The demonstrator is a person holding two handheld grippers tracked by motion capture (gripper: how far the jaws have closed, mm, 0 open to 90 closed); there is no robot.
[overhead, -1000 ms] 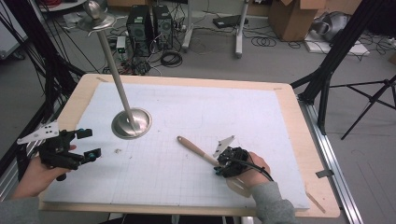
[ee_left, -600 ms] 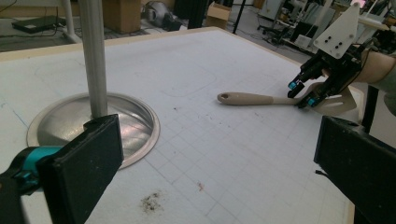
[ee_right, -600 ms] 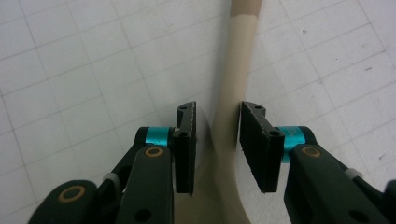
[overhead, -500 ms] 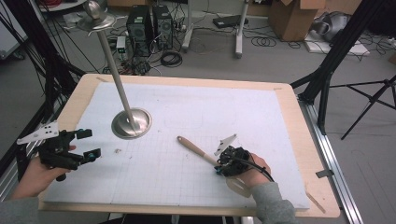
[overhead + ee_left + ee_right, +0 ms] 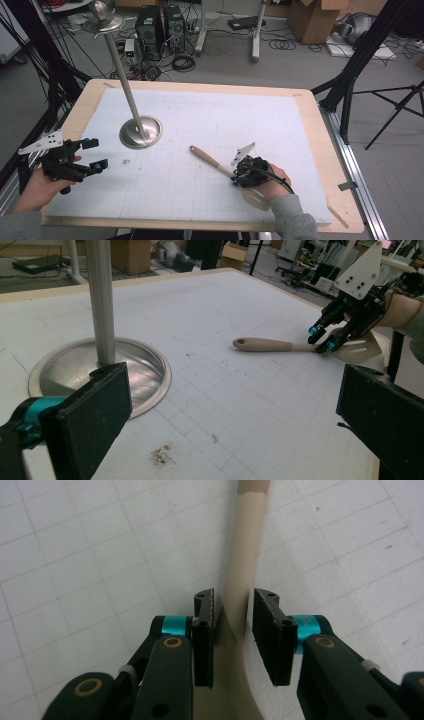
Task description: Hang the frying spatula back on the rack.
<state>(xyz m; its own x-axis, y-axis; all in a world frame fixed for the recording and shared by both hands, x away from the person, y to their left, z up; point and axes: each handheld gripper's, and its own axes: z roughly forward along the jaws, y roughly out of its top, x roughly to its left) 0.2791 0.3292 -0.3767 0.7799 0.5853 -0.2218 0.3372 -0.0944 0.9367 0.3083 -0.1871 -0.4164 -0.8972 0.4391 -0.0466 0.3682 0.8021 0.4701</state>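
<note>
A wooden table [image 5: 85, 102] carries a white gridded mat [image 5: 210, 125] that covers nearly all of it, leaving a bare wood border along the edges. The mat is marked with small dark specks and a smudge near its left front part [image 5: 161, 454].

The spatula [image 5: 212, 162] lies flat on the mat toward the front right corner, its handle pointing back and left. The right gripper [image 5: 233, 615] straddles the handle near where it widens into the blade; its jaws stand either side with a narrow gap, not clamped. The left gripper [image 5: 92, 154] is held at the front left edge, above the mat, jaws wide apart.

A metal stand [image 5: 141, 132] with a round base sits on the left half of the mat, its pole leaning back and left.

Beyond the back edge the grey floor holds computer towers [image 5: 161, 27], coiled cables [image 5: 182, 62], cardboard boxes [image 5: 312, 17] and black tripod legs [image 5: 395, 107].
</note>
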